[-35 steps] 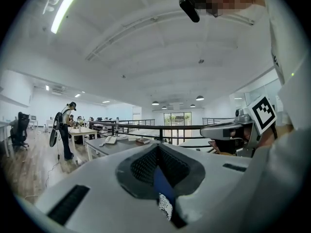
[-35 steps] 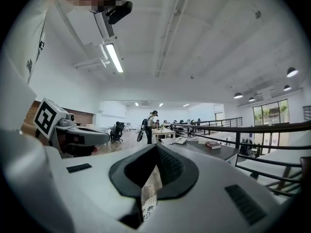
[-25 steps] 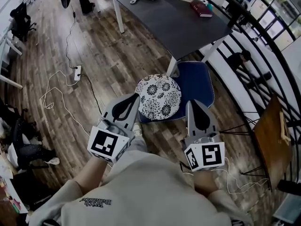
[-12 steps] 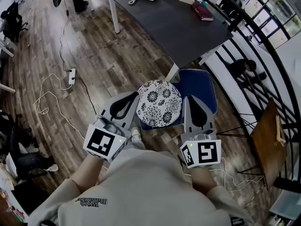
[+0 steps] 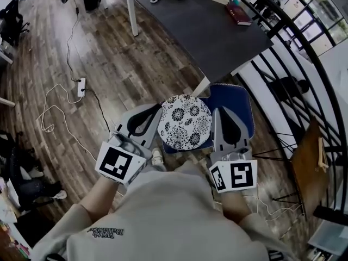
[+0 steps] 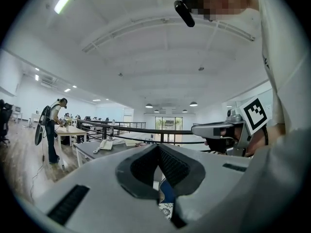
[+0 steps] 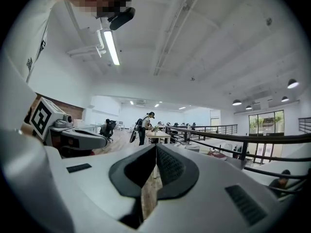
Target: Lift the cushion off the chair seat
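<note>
Cushion [image 5: 185,122] on chair [image 5: 235,95]; left gripper [image 5: 155,112] at nine o'clock, right gripper [image 5: 222,113] at three, jaws pressed together, empty.

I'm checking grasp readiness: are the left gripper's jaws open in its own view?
No, the left gripper shows its jaw tips meeting, with nothing clamped between them.

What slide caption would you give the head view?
Shut left gripper and shut right gripper flank the floral cushion on the blue chair seat.
</note>
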`<state>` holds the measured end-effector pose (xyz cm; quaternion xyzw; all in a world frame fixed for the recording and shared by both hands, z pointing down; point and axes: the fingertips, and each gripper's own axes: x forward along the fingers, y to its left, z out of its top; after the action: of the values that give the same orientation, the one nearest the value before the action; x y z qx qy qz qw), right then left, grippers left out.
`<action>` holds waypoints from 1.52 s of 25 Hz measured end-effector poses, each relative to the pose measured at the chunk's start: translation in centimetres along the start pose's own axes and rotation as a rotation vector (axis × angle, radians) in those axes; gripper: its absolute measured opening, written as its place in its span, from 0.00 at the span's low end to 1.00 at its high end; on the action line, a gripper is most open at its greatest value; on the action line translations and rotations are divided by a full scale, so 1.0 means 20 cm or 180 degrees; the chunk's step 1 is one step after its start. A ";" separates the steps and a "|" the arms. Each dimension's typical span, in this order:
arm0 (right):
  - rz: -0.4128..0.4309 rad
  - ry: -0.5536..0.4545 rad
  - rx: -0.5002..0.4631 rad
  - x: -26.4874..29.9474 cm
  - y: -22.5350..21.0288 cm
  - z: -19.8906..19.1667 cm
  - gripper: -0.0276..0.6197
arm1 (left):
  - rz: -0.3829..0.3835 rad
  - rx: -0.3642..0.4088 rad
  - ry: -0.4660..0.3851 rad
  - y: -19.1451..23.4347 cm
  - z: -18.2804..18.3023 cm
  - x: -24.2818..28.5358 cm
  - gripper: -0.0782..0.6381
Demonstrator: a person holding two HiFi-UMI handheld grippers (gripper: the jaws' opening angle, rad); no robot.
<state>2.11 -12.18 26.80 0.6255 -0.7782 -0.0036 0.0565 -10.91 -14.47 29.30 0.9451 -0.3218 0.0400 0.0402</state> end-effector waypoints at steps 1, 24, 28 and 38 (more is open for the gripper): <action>-0.0013 0.0001 0.0010 0.01 -0.02 0.00 0.05 | 0.0011 0.0038 -0.0017 0.00 0.01 0.02 0.12; 0.0197 0.0480 0.0285 0.24 -0.47 -0.44 0.28 | 0.0334 -0.0217 0.0377 0.01 -0.21 0.46 0.16; 0.0100 0.0720 0.0318 0.33 -0.57 -0.69 0.36 | 0.0320 0.0050 0.0567 0.03 -0.31 0.56 0.22; 0.0076 0.1583 0.0364 0.53 -0.70 -1.58 0.44 | 0.0256 -0.0217 0.1296 0.20 -1.12 0.83 0.31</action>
<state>16.38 -23.52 57.99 0.6001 -0.7466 0.1950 0.2107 -1.28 -25.43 53.47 0.9020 -0.3457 0.2208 0.1348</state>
